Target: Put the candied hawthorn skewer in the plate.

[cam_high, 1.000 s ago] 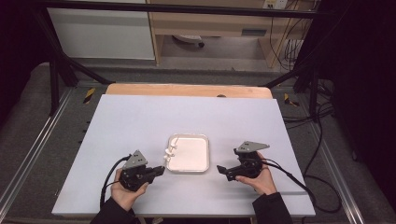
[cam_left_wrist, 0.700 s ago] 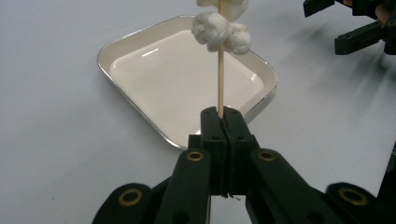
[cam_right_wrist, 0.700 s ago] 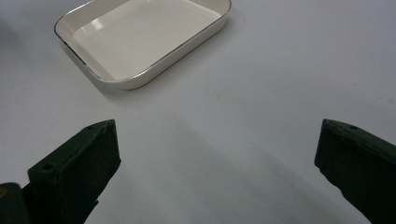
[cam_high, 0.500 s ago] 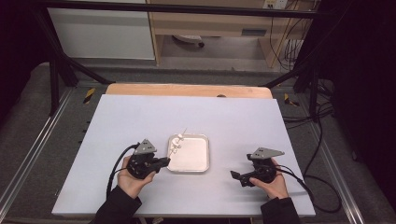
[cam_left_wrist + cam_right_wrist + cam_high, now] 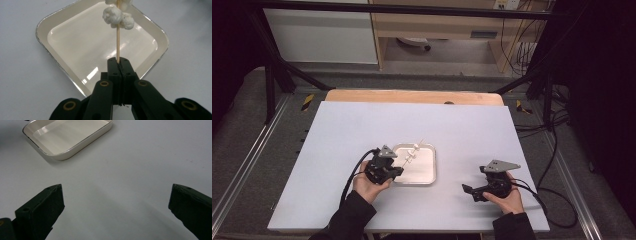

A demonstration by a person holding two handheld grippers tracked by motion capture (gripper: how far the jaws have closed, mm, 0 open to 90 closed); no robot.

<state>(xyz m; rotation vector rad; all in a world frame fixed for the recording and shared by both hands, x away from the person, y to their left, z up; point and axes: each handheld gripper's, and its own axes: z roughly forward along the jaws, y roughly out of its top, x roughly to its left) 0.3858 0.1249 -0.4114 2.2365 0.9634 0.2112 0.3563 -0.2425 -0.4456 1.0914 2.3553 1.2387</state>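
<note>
Left claw (image 5: 117, 65): jaws pressed together and gripping the lower end of a thin wooden skewer (image 5: 117, 42), which is carrying white popcorn pieces (image 5: 117, 17) threaded near its far end. The skewer is running straight out from the claw tips, its long axis pointing away and up over the cream tray (image 5: 60, 15), so the loaded end is hanging above the tray's basin rather than resting in it, as far as the left gripper view shows. In the high view the left claw (image 5: 398, 171) is sitting at the tray's (image 5: 430, 180) left rim, with the skewer (image 5: 412, 154) slanting across toward the far right corner. Right claw (image 5: 116, 205): jaws standing wide apart, holding nothing, hovering over bare surface well apart from the tray (image 5: 65, 153); the left hand is therefore the nearer. Surface: a pale grey counter (image 5: 362, 125), wooden strip at its far edge. Room: dark framing, cables, light cabinetry behind.
</note>
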